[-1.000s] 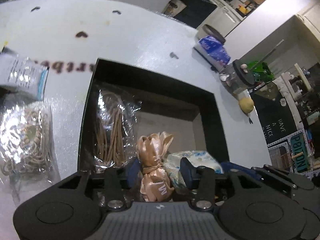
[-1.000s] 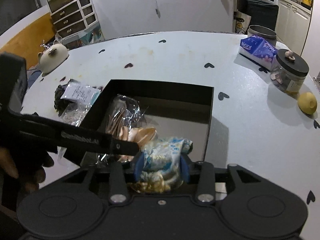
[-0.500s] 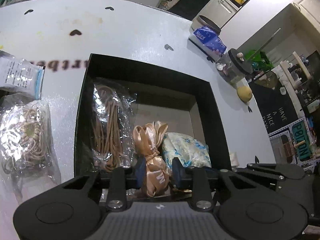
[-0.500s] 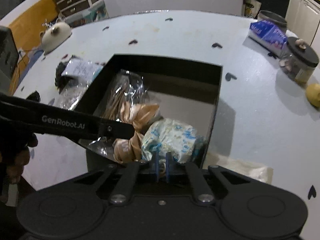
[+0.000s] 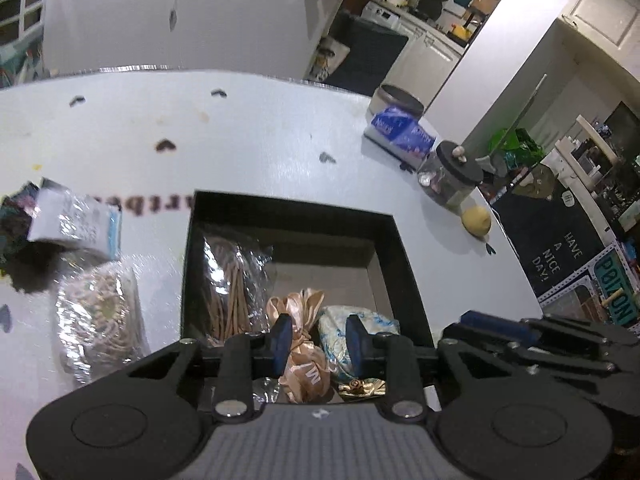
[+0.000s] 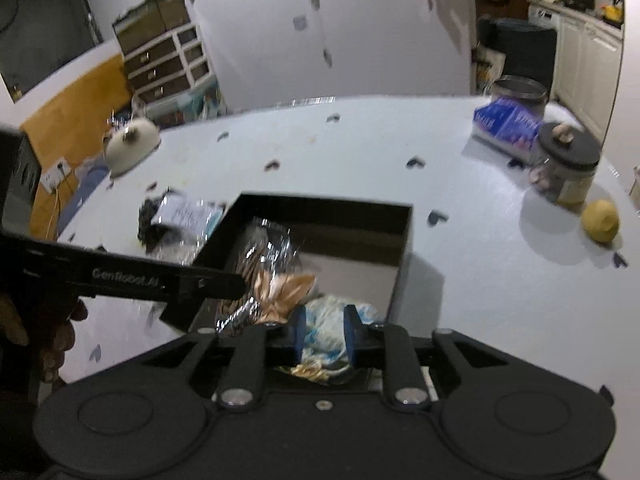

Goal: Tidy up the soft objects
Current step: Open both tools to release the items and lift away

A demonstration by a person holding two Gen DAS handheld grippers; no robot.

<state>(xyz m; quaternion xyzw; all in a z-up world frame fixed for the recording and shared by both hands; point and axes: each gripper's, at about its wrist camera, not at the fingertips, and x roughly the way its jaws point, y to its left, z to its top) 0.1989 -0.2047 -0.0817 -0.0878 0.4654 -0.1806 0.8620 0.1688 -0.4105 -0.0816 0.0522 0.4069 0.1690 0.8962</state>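
Observation:
A black box (image 5: pixel 288 208) (image 6: pixel 404 240) sits on the white table. Inside lie a clear bag of tan cords (image 5: pixel 234 280) (image 6: pixel 264 252), a peach satin bundle (image 5: pixel 304 356) (image 6: pixel 280 292) and a white-and-blue soft pouch (image 5: pixel 360 320) (image 6: pixel 324 320). My left gripper (image 5: pixel 316 340) is open above the box's near edge, fingers either side of the satin bundle without gripping it. My right gripper (image 6: pixel 324 336) is open, fingers either side of the pouch, which rests in the box.
Left of the box lie a bagged coil of beige cord (image 5: pixel 100 320) and a white labelled packet (image 5: pixel 76 220) (image 6: pixel 184 212). At the right stand a glass jar (image 5: pixel 452 180) (image 6: pixel 568 172), a lemon (image 5: pixel 476 220) (image 6: pixel 600 220) and a blue tissue pack (image 5: pixel 400 132) (image 6: pixel 504 124).
Both grippers have drawn back and tilted up from the box. The left one opened off the satin bundle. The right one, shut half a second ago, is open again.

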